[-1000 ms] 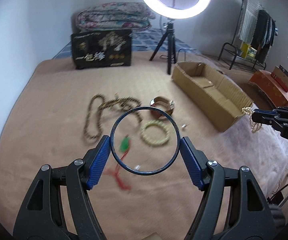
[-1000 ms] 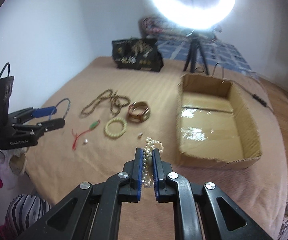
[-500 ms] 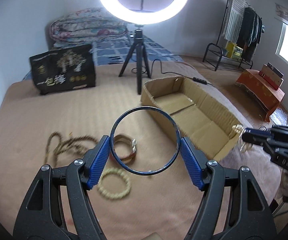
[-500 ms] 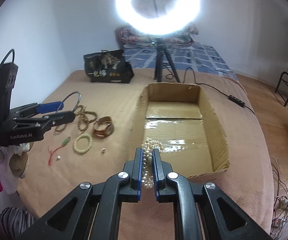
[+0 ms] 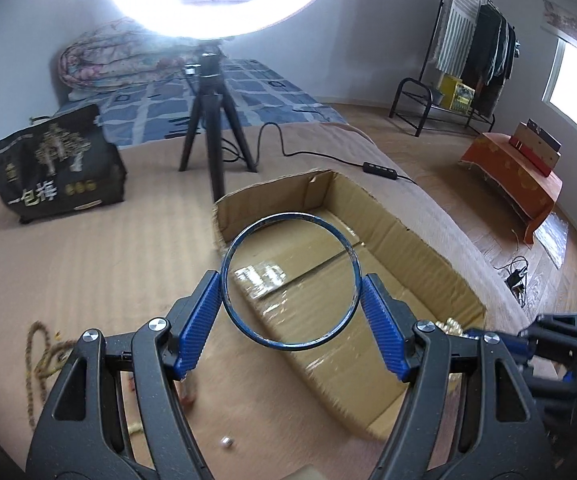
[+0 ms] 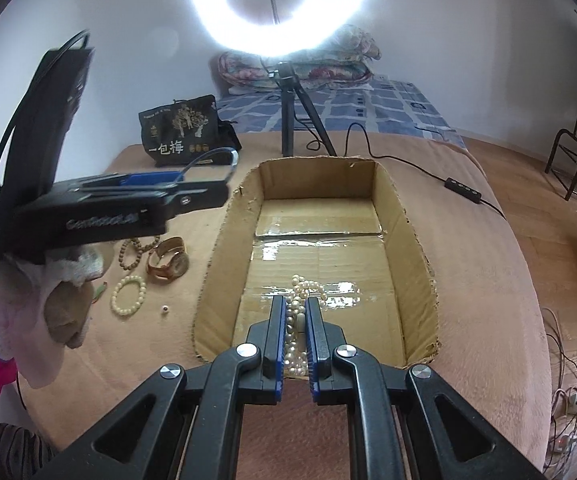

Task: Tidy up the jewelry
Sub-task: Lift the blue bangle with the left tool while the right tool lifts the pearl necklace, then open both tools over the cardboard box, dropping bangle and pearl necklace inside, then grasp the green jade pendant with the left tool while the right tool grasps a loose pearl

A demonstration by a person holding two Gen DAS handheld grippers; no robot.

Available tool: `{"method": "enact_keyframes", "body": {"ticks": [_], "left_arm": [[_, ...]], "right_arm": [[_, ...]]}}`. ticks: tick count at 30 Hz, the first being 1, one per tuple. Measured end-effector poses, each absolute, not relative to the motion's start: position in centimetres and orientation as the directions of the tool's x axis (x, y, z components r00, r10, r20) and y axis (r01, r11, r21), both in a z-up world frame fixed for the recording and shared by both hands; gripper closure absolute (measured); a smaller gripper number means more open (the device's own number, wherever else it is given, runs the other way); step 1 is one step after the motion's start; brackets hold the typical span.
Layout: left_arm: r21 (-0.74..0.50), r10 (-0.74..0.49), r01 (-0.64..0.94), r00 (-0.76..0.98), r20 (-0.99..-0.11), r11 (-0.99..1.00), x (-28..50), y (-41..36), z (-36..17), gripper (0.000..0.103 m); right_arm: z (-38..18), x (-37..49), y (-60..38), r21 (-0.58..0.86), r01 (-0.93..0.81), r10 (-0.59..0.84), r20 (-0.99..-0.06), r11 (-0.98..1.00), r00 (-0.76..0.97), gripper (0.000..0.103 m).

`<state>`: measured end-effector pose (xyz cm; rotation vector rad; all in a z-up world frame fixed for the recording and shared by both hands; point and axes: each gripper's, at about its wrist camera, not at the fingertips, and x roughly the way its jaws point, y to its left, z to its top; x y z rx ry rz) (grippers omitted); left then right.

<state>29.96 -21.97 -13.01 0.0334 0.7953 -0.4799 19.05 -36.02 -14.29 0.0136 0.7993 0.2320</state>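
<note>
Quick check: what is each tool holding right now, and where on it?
Left tool grips the blue bangle across its width, by opposite outer edges. Right tool pinches the pearl strand mid-length, ends bunched.

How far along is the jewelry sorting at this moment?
Done: nothing lies in the cardboard box yet. In hand: left gripper holds the blue bangle, right gripper the pearl strand, both above it. Left: cream bracelet, watch, brown beads.
</note>
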Motion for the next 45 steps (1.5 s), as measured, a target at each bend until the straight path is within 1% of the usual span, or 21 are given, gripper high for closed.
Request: {"method": "enact_keyframes", "body": {"ticks": [8,10,11,12,13,15,17,19,21,33,38,40,42,45], "left_arm": [[-0.143,-0.403,0.439,0.586,-0.703,0.887,30.8,-24.2,-13.8,0.030],[-0.147,-0.410,0.445,0.581,-0.703,0.883,30.8,-24.3,-13.9,0.030],[-0.150,-0.414,0.449,0.577,-0.704,0.881,30.8,-24.4,-13.9,0.030],[-0.152,-0.415,0.449,0.572,-0.707,0.880,30.9,-24.5,-13.9,0.030],[-0.154,-0.414,0.448,0.570,-0.710,0.881,30.9,-24.4,-13.8,0.029],[-0.157,-0.413,0.444,0.569,-0.712,0.882,30.9,-24.3,-13.7,0.029],[-0.158,-0.409,0.438,0.570,-0.713,0.885,30.9,-24.2,-13.5,0.029],[-0.164,-0.413,0.437,0.568,-0.712,0.884,30.8,-24.0,-13.3,0.029],[-0.159,-0.412,0.439,0.573,-0.708,0.884,30.6,-23.8,-13.0,0.029],[-0.131,-0.392,0.424,0.619,-0.681,0.896,27.5,-21.0,-10.1,0.029],[-0.116,-0.374,0.405,0.649,-0.663,0.907,26.0,-18.4,-8.7,0.029],[-0.103,-0.359,0.392,0.664,-0.656,0.914,25.3,-17.0,-8.1,0.029],[-0.090,-0.343,0.381,0.676,-0.652,0.920,24.8,-15.7,-7.7,0.029],[-0.061,-0.310,0.356,0.703,-0.640,0.932,23.8,-13.3,-7.1,0.029]], "right_arm": [[-15.0,19.8,-36.3,0.105,-0.205,0.218,-0.714,0.973,0.665,0.096],[-15.0,19.9,-36.3,0.104,-0.206,0.218,-0.711,0.973,0.668,0.093],[-15.0,19.8,-36.3,0.104,-0.207,0.218,-0.708,0.973,0.671,0.089],[-14.9,19.8,-36.3,0.101,-0.204,0.215,-0.705,0.974,0.676,0.078],[-14.8,19.8,-36.3,0.092,-0.200,0.206,-0.700,0.976,0.684,0.071],[-14.7,19.6,-36.1,0.083,-0.199,0.200,-0.697,0.977,0.689,0.070],[-14.6,19.5,-36.1,0.078,-0.197,0.195,-0.699,0.977,0.688,0.066],[-14.4,19.3,-36.1,0.068,-0.192,0.185,-0.697,0.979,0.693,0.052],[-14.2,18.9,-36.0,0.060,-0.188,0.177,-0.691,0.980,0.701,0.050],[-12.4,16.7,-35.2,0.049,-0.178,0.163,-0.680,0.983,0.715,0.049],[-11.4,15.6,-34.1,0.034,-0.184,0.159,-0.672,0.982,0.723,0.042],[-11.1,15.2,-33.7,0.032,-0.188,0.160,-0.670,0.982,0.725,0.036],[-10.8,14.8,-33.1,0.026,-0.194,0.161,-0.669,0.981,0.726,0.035],[-10.3,14.4,-32.1,0.020,-0.205,0.166,-0.669,0.979,0.725,0.027]]}}
